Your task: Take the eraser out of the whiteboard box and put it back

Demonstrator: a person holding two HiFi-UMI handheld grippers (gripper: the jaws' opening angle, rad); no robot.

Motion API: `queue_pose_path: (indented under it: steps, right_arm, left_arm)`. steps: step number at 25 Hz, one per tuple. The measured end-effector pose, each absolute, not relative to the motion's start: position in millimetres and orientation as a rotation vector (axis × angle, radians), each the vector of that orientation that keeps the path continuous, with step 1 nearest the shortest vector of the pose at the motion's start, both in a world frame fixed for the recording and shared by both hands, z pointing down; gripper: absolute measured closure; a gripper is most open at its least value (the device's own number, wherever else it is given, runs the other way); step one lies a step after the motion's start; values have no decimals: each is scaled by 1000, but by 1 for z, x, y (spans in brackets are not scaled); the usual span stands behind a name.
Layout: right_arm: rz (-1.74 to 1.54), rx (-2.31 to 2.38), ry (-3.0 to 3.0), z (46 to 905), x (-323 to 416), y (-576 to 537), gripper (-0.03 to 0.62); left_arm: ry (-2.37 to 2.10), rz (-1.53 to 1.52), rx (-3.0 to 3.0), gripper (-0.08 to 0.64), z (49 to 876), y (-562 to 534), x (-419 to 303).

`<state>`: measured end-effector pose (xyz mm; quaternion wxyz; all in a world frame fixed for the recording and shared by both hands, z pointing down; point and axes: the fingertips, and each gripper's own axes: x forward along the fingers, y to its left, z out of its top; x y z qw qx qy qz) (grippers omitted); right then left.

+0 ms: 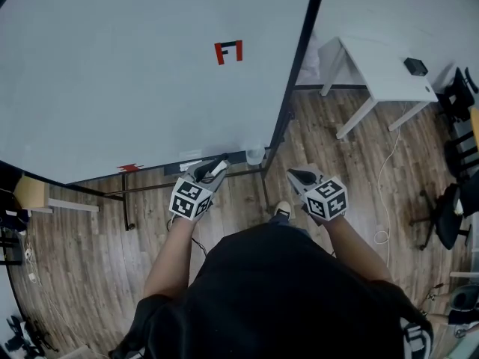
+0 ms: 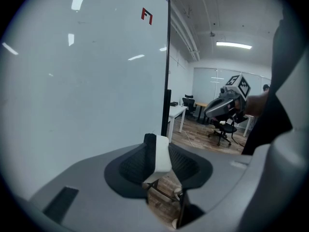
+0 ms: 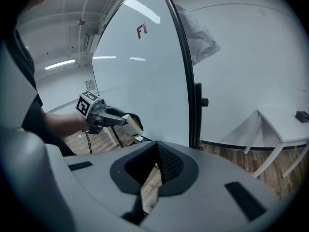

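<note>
L tongs [image 1: 212,169] sit partly spread and clamped on the eraser [image 2: 161,154], black felt against one pad and white body against the other, top end poking past the tips. So the eraser is out of the box [image 1: 233,158] and held in the air at centre of the head view, just in front of the board's [image 1: 135,66] bottom edge. R tongs [image 1: 301,176] are closed tight w/ nothing in them, right of centre, well apart from L.

Step, as I read it: put it back. The box looks to be the dark strip along the board's lower edge, just above the L tips in the head view, w/ a clear cup [image 1: 256,154] at its right end.

To do it well:
- Keep the grip firm till the eraser is over the strip.
- Line its long side up w/ the strip, felt side down if it fits.
- Lower till it rests, then open.
- Stay left of the cup so it isn't knocked.
- Back the tips out straight, no drag.
- Keep R out of the way.
</note>
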<state>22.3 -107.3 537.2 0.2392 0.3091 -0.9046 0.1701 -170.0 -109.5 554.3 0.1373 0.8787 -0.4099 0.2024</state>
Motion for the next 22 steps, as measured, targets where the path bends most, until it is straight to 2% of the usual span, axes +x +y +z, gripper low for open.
queue_pose_path:
  steps: [22]
  right_arm:
    - [505,841,-2457,549,58,-135,597]
  left_arm:
    - [-1133,599,2571,410,552,-154,-118]
